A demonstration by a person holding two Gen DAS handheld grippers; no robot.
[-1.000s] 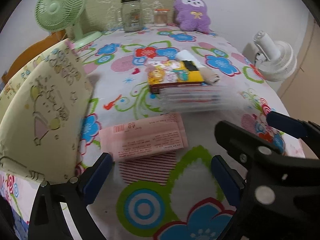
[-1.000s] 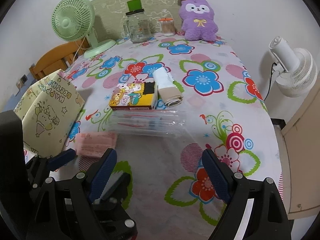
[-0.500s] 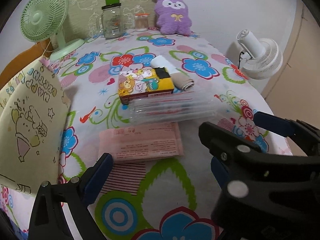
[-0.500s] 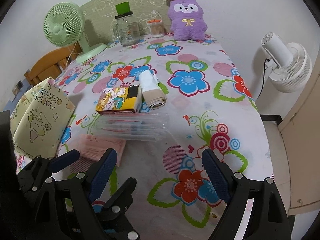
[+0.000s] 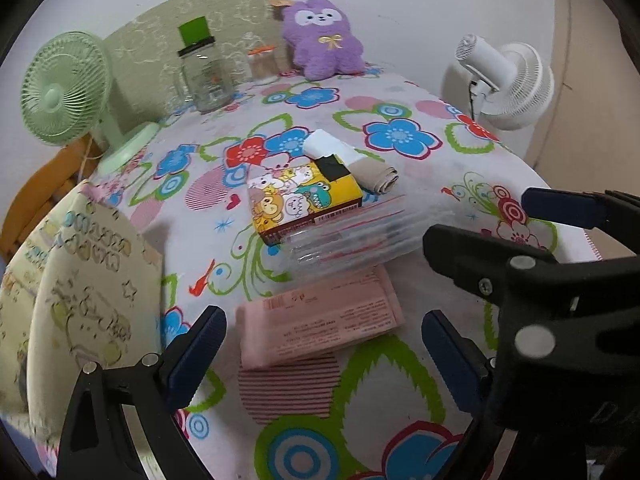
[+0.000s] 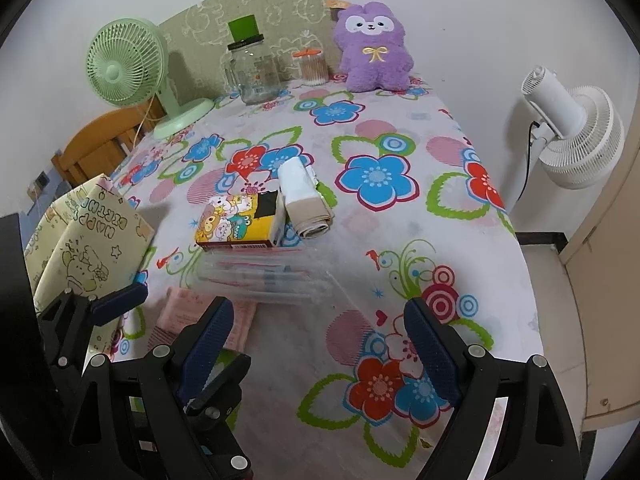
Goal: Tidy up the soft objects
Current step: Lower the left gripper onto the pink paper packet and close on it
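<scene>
A pink soft pack (image 5: 320, 320) lies flat on the floral tablecloth (image 5: 392, 136), just beyond and between the fingertips of my left gripper (image 5: 322, 356), which stands open and holds nothing. Behind it sit a stack of clear plastic bags (image 5: 348, 236), a yellow cartoon pack (image 5: 300, 200) and a rolled white-and-beige cloth (image 5: 352, 160). A purple plush (image 6: 374, 54) leans at the far wall. My right gripper (image 6: 320, 344) is open over bare tablecloth, to the right of the pink pack (image 6: 204, 312). A yellow gift bag (image 6: 88, 240) stands at the left.
A green fan (image 6: 128, 68), a glass jar with a green lid (image 6: 252, 68) and a small jar of swabs (image 6: 312, 66) stand at the back. A white fan (image 6: 572, 132) stands beyond the table's right edge. A wooden chair (image 6: 96, 148) is at the left.
The left wrist view has rolled, so the table looks more level now. Both grippers stay open and in place, and nothing on the table has moved.
</scene>
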